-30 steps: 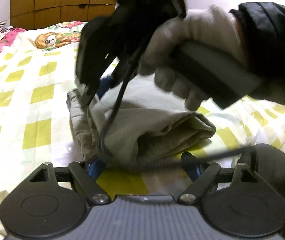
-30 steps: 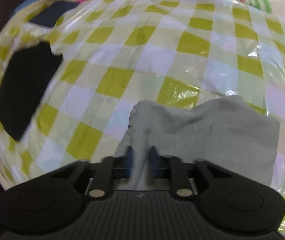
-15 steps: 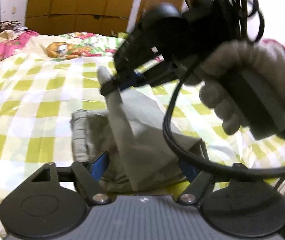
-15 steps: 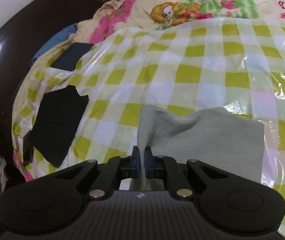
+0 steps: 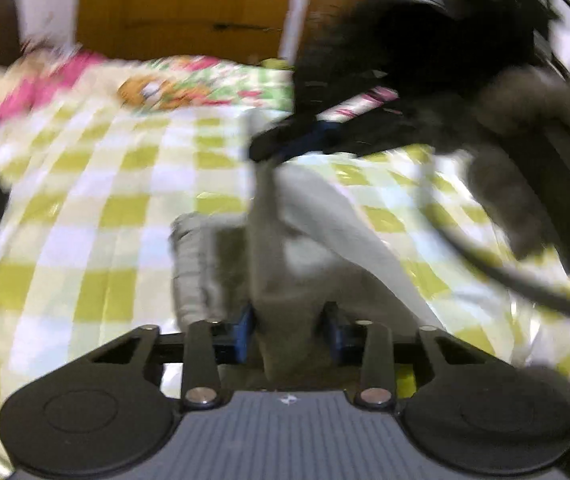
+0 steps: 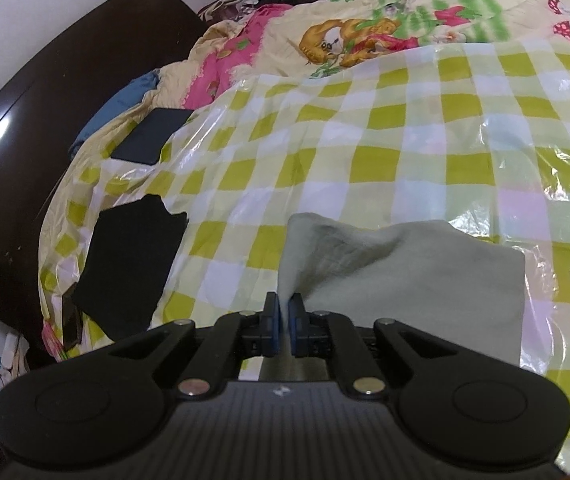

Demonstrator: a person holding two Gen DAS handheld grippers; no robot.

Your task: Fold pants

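The pants (image 6: 413, 280), pale grey-green and partly folded, lie on the checked sheet (image 6: 365, 160) in the lower middle of the right wrist view, with one corner pulled up into the right gripper (image 6: 284, 322), whose jaws are clenched on that thin fold. In the left wrist view, which is blurred, the same pants (image 5: 285, 248) rise from a bunched pile at lower centre to a peak held by the right gripper (image 5: 269, 152) at upper centre. A thick band of the cloth runs down between the blue pads of the left gripper (image 5: 291, 328); its jaws have just been closing around the band, and both pads appear to touch it, though the blur leaves the firmness of the grip unclear. A gloved hand (image 5: 525, 152) and a dark cable (image 5: 505, 268) fill the right of that view. In the right wrist view a black cloth (image 6: 129, 268) lies at left, well apart from the pants, with a dark flat slab (image 6: 151, 134) above it and a cartoon-print quilt (image 6: 365, 36) along the top.
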